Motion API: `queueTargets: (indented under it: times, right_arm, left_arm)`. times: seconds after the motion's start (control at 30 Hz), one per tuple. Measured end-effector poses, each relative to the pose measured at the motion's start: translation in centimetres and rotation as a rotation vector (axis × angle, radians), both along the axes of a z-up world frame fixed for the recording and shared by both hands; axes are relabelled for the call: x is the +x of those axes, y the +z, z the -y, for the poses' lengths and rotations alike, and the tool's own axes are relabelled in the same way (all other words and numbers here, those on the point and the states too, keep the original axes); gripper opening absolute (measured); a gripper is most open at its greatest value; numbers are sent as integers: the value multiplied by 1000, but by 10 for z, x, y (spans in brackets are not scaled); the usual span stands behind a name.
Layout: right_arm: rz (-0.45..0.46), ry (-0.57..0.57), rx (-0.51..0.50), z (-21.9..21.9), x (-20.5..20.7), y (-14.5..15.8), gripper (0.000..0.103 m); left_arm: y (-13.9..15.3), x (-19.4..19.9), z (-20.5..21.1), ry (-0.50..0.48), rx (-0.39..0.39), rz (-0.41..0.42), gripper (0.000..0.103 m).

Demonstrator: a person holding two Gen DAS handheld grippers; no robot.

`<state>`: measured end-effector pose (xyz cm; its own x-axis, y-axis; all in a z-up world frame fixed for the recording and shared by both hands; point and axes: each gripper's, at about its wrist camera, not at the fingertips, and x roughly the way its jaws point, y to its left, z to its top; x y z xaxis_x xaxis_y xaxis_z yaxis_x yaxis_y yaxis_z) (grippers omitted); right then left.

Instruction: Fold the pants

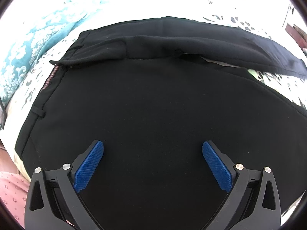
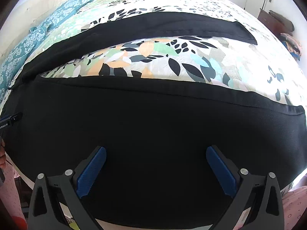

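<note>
Sunlit and partly washed out, the bedroom shows a bed (image 2: 153,65) under a leaf-print cover, with teal patterned pillows (image 2: 28,40) along its left side and a yellow-flowered cushion at the head.

Black pants (image 2: 153,126) lie spread flat on the cover, long axis running left to right across both views. The waistband (image 1: 48,80), with its belt loop, sits at the left end, under the left gripper (image 1: 153,143). The two legs stretch away to the right and lie apart in a narrow V, a strip of leaf print showing between them. The near leg runs directly beneath the right gripper (image 2: 156,149), its hem (image 2: 299,115) off to that gripper's right; the far leg (image 2: 172,25) lies well apart, toward the head of the bed.

Both grippers point steeply down at the cloth, each with its jaws spread wide and nothing between the blue pads. Whether the tips touch the fabric cannot be told. The left hand is nearer the waist, the right nearer the hems.

Judging by this layout, the likely move is to bring one leg onto the other, which calls for a pinch on an edge at each end.
</note>
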<state>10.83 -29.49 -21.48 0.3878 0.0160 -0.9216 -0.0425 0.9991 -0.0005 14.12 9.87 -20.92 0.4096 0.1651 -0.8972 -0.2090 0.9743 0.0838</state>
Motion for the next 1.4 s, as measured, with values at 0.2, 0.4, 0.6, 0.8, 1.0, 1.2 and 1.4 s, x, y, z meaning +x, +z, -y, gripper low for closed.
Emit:
queueTargets:
  times: [0.2,0.4,0.6,0.8,1.0,1.2,1.4]
  right_arm:
    - [7,-4,-25,-5,-1,0,103]
    - [15,2,-42,-7,-1,-1,103]
    - [30,8,-43,-7,-3,-1,103]
    - [28,9,-45,-7,-2,0,103]
    - [29,8,-45,-7,-3,-1,103]
    - [-7,14,-38,-7,0,2,103]
    - [6,32,122,32,14,41,103]
  left_arm:
    - [0,1,-3,2,-21,-3,103]
    - [1,1,-1,8,-19,4,103]
    - [2,0,0,13,-16,11,103]
    - [3,-1,0,11,-13,14,103]
    - [4,-2,0,10,-12,16,103]
    - [8,0,-1,11,-15,2,103]
    - [52,20,-27,111,-2,127,103]
